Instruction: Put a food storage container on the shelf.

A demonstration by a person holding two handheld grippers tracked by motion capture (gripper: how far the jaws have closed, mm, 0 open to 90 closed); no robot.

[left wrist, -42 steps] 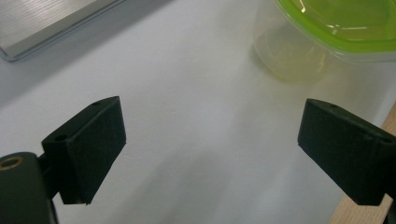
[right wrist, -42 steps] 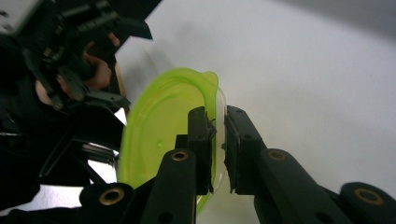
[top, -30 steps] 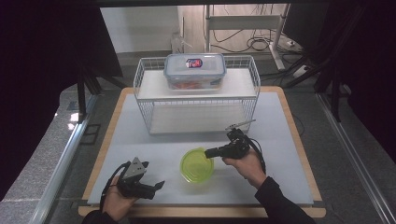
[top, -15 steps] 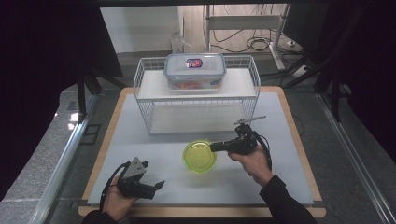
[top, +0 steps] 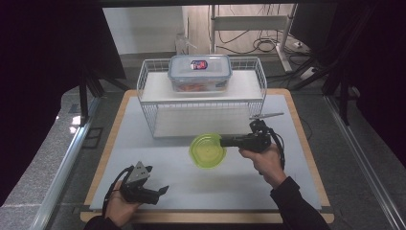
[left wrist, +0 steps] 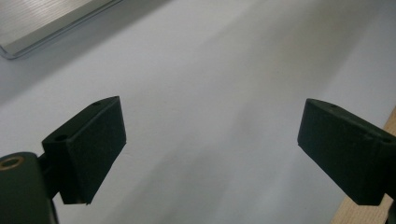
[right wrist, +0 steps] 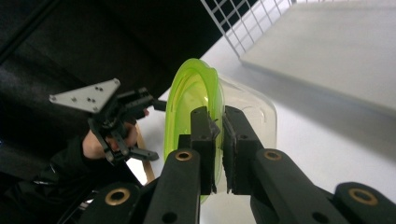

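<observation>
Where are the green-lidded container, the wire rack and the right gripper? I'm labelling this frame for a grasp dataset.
green-lidded container [top: 207,151]: high view, middle of its green lid.
wire rack [top: 152,125]: high view, front left wire wall.
right gripper [right wrist: 218,128]: right gripper view, between its fingertips, clamped on the container's rim.

We note black grippers: brass-ringed screws on the right gripper [right wrist: 217,144], a grey triangular plate on the left gripper [top: 163,190], black sleeves.
</observation>
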